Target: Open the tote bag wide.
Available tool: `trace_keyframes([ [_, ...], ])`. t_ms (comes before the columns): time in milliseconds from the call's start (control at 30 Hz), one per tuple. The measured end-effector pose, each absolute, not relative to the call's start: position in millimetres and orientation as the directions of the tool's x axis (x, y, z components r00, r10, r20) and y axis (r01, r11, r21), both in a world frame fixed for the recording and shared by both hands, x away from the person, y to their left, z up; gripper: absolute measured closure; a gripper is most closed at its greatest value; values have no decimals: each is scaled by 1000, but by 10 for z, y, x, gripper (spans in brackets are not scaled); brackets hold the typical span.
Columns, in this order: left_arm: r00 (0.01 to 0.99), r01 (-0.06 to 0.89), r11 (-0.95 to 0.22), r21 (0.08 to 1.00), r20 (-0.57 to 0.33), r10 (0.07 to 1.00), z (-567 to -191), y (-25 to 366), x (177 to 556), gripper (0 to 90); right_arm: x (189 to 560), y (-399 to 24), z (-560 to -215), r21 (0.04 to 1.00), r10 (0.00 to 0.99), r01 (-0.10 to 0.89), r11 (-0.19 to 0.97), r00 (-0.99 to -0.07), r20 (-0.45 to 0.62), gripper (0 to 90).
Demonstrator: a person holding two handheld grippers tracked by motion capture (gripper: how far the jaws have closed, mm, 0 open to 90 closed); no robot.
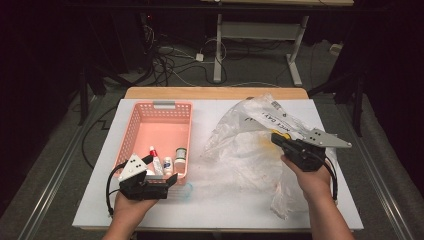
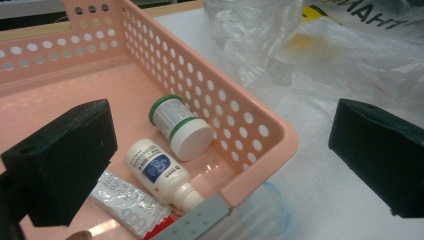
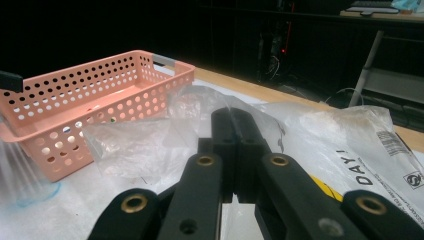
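A pink perforated basket [image 1: 162, 107] stands on the left of the white tabletop. In its near end lie a red-ended tube [image 2: 130, 205], a white bottle with a blue label [image 2: 160, 172] and a white jar with a green band [image 2: 181, 127]. My left gripper [image 1: 160, 170] hovers at the basket's near right corner, its jaws wide open around that corner [image 2: 222, 115], holding nothing. A crumpled clear plastic bag [image 1: 245, 145] with black print lies at the right. My right gripper [image 1: 276, 136] is shut on a fold of the bag [image 3: 345, 135], and film bunches around its tips [image 3: 234, 120].
A blue pen mark [image 2: 280, 210] is on the tabletop just outside the basket's near corner. The table's wooden far edge [image 1: 215, 92] lies beyond the bag. Behind it, cables and a desk frame [image 1: 260, 30] stand on the dark floor.
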State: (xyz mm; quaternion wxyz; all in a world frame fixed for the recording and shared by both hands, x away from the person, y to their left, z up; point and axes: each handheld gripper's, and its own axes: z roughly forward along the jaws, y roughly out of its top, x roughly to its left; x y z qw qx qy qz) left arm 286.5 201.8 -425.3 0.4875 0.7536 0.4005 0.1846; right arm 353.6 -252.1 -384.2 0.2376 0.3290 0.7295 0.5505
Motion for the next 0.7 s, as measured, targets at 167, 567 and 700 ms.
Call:
trace_keyframes([
  [167,582,429,-191,883,-109,806,-4231,2116,2881,0,3523,-2573,-3855,962,739,219,162,-673,29,900],
  [567,527,466,-182,866,-106,843,-4230,2332,2947,0,3522,-2593,-3877,960,735,213,181,-678,11,900],
  [700,514,477,-183,860,-104,851,-4231,2396,2962,0,3518,-2600,-3875,960,736,209,185,-677,6,900],
])
